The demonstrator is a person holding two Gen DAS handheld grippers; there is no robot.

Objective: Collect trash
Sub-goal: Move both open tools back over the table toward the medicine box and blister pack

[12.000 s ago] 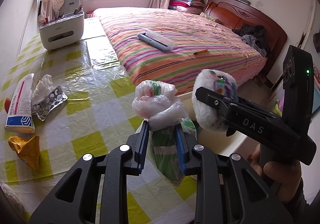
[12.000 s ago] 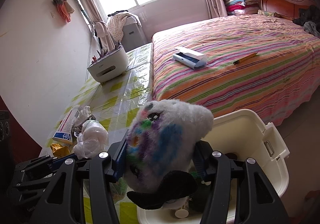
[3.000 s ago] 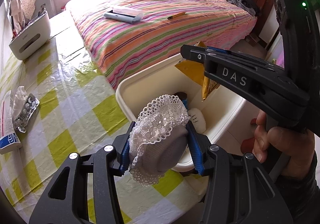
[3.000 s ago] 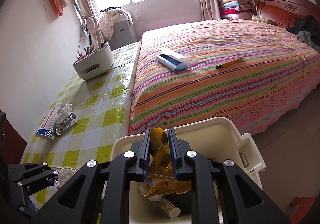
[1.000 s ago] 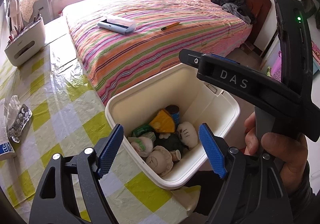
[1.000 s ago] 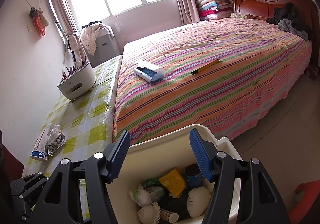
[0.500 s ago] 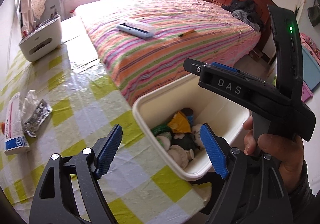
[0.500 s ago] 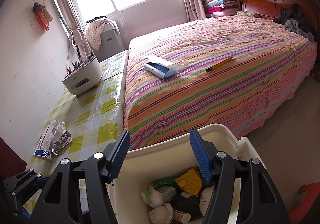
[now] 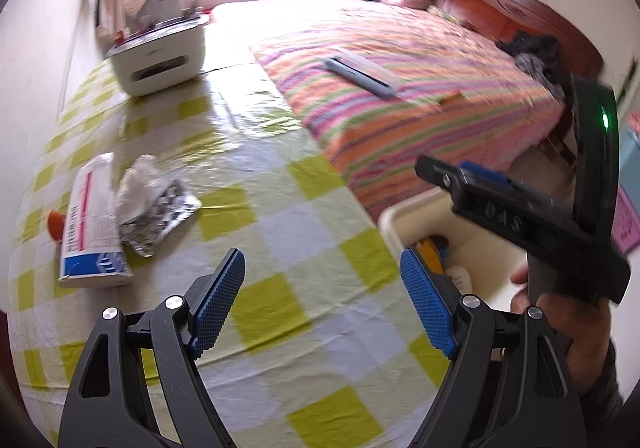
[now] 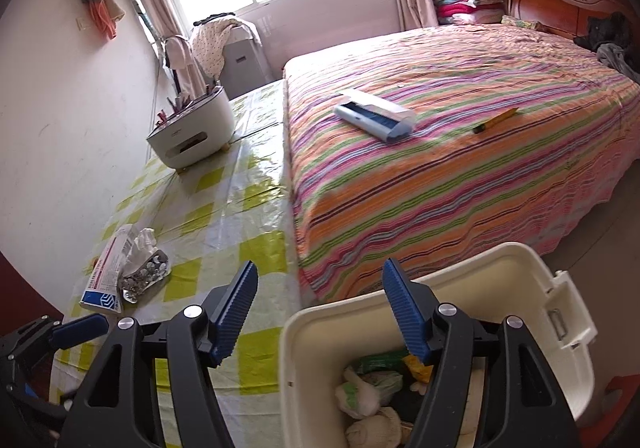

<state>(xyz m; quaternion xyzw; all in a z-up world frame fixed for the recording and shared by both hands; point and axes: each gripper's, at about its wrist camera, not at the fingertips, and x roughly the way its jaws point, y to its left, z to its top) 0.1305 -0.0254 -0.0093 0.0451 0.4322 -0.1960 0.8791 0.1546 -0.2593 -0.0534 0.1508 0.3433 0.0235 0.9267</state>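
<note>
Both grippers empty, fingers spread: left gripper (image 9: 322,302), right gripper (image 10: 320,308). Remaining trash near table's left edge: blister pack (image 9: 162,216), tissue (image 9: 138,184), carton (image 9: 90,224). I judge all light; foil crushable, slippery. Pinch across pack's short edges.
</note>
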